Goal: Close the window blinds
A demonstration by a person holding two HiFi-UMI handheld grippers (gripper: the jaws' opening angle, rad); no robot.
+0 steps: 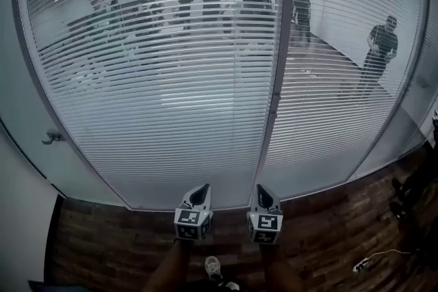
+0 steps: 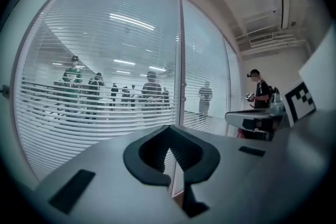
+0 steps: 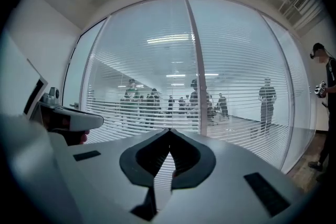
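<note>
Left gripper (image 1: pixel 200 189) and right gripper (image 1: pixel 263 189): jaws together, empty, touching nothing. The window blinds (image 1: pixel 164 99) hang ahead of both, lowered, slats open, people visible through them. Closing appears not yet begun.

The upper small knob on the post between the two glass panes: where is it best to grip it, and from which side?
Pinch the upper knob across its round rim, left and right, coming straight on from the room side. It seems to stand out from the post toward the room, so its sides are the only free faces.
</note>
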